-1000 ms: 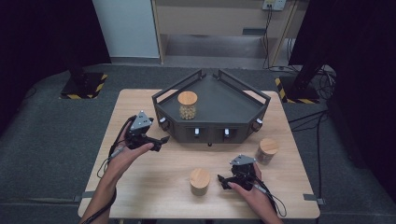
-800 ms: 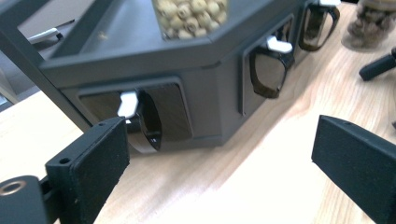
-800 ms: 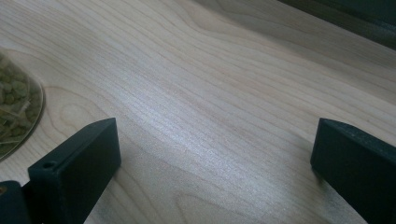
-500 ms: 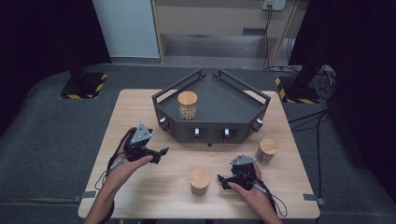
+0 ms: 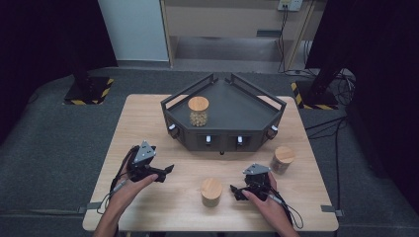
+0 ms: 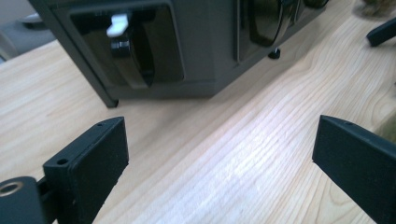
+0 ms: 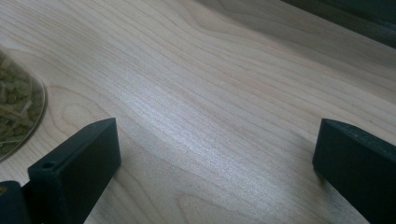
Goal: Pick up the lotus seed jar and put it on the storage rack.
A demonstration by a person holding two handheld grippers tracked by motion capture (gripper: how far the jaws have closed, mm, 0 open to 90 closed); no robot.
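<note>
We hold the left claw (image 5: 165,172) low over the desk (image 5: 148,118), forearm coming in from the near edge, wrist level, jaws released and wide with bare wood between them, pointing toward the dark rack (image 5: 247,106). Our right claw (image 5: 236,191) rests near the front edge, hand curled round its body, jaws spread apart and holding nothing, aimed left at the nearest jar (image 5: 211,191), just beside it but not touching. A second jar (image 5: 282,159) stands to the right behind that hand; a third jar (image 5: 198,110) sits on the rack
</note>
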